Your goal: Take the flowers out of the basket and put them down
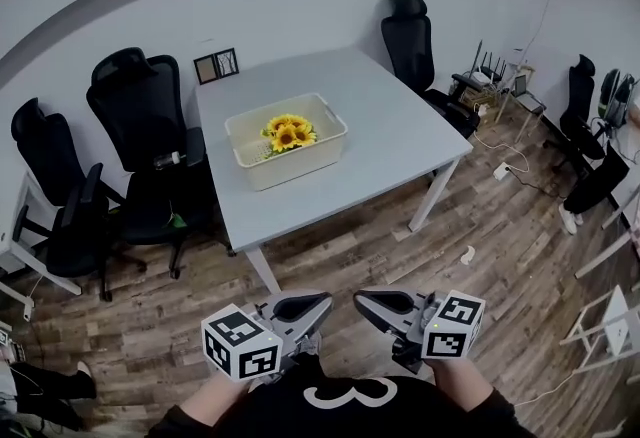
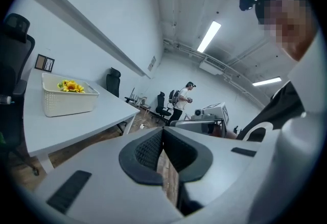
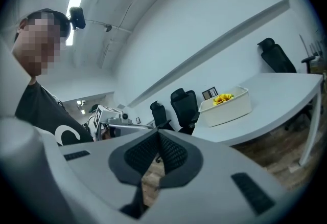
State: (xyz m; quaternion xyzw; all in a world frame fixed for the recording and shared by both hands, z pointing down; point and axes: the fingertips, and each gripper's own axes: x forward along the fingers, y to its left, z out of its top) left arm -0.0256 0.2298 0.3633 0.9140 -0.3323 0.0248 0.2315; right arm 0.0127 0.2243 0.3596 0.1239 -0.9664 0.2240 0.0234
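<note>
Sitting in the basket, flowers; left gripper and right gripper closed.

Pale grey rectangular table, standing on slanting white legs on a wood-plank floor. A white latticed basket is sitting on the tabletop (nearer the left edge than the right, seen from the head view). A small dark picture frame is standing at the far left corner, well apart from the basket.
</note>
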